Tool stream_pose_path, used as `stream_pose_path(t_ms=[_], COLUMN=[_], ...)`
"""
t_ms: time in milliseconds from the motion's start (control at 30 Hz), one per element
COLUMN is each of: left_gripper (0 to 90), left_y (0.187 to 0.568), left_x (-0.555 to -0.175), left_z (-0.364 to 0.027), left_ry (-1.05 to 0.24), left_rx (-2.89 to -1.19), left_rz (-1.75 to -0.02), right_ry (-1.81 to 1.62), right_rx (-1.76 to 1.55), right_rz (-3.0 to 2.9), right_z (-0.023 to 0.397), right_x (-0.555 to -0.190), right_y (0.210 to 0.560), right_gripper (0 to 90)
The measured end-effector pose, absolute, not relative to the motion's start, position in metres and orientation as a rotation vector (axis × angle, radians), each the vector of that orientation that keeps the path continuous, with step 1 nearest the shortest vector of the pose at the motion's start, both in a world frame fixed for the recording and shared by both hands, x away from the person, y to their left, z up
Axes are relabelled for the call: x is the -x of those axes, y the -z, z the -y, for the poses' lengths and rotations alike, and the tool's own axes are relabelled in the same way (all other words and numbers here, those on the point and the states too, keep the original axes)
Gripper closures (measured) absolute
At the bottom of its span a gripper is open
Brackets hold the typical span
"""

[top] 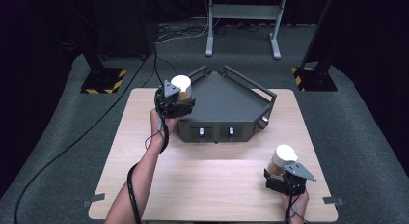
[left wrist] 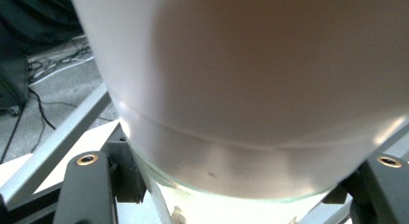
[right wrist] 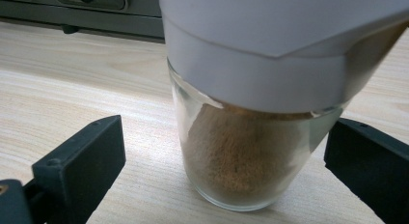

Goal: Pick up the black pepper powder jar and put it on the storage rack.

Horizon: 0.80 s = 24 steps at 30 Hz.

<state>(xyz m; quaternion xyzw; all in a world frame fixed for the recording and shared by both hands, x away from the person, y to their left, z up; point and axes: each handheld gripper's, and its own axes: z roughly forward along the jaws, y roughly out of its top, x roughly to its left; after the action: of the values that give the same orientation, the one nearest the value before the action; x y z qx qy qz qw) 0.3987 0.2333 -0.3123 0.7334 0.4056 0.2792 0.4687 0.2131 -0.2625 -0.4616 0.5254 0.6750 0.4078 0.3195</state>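
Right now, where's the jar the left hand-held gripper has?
In the high view the white-lidded jar sits clamped in the left hand-held gripper, raised at the left rear corner of the dark tray, left of centre.

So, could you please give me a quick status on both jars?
Left hand-held gripper shut on left jar, lifted beside grey tray. Right hand-held gripper open around right jar, standing on table.
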Motion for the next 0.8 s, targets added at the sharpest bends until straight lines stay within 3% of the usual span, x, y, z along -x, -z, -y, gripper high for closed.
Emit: stream_pose_path(t_ms=[800], left_gripper=[30.9], left_y=[0.345], left_x=[-0.412], left_z=[-0.226], left_ry=[-0.65], left_rx=[-1.801], left_rz=[-1.048], right_ry=[-1.075], right_rx=[-1.378], right_rz=[-1.771], right_z=[0.263], right_x=[-0.212], right_y=[0.462], right_gripper=[0.0])
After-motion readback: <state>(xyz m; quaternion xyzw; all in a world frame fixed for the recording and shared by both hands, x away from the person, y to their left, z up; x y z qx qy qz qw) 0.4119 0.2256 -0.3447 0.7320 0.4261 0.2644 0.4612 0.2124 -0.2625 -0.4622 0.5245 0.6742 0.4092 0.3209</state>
